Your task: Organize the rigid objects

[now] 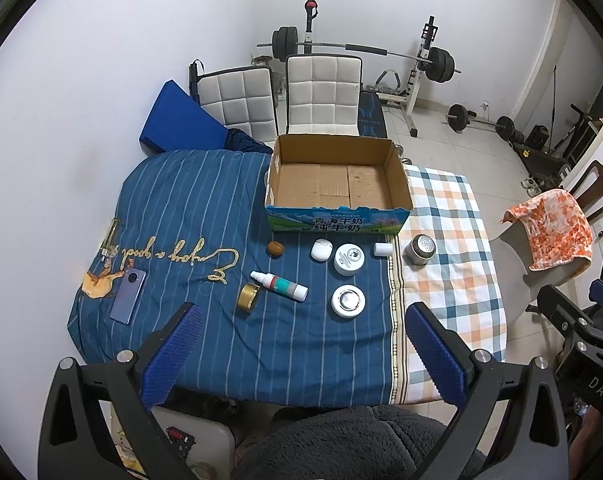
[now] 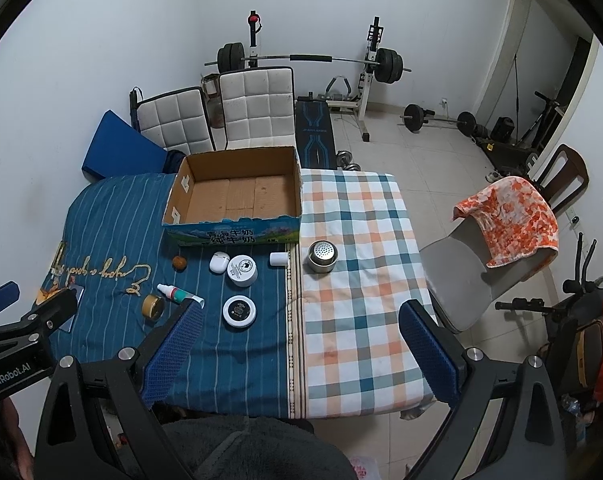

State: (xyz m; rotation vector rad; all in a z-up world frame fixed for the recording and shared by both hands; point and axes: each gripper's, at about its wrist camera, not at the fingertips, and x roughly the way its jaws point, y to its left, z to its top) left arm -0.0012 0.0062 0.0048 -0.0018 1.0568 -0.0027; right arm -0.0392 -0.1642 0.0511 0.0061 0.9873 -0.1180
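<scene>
An empty cardboard box (image 1: 337, 184) (image 2: 237, 200) stands at the table's far side. In front of it lie a walnut (image 1: 276, 249), a white earbud case (image 1: 321, 249), two round white jars (image 1: 348, 259) (image 1: 347, 301), a small white cap (image 1: 382, 249), a metal strainer cup (image 1: 420, 249) (image 2: 322, 256), a spray bottle (image 1: 279, 286), a gold tape roll (image 1: 248, 298) and a purple phone (image 1: 127, 296). My left gripper (image 1: 301, 316) is open above the near table edge. My right gripper (image 2: 301, 312) is open, likewise empty.
The table carries a blue striped cloth (image 1: 189, 208) and a checked cloth (image 2: 353, 240). Two white chairs (image 1: 321, 92) stand behind it. A grey chair with an orange towel (image 2: 509, 220) stands at the right. Gym weights (image 2: 309, 60) line the wall.
</scene>
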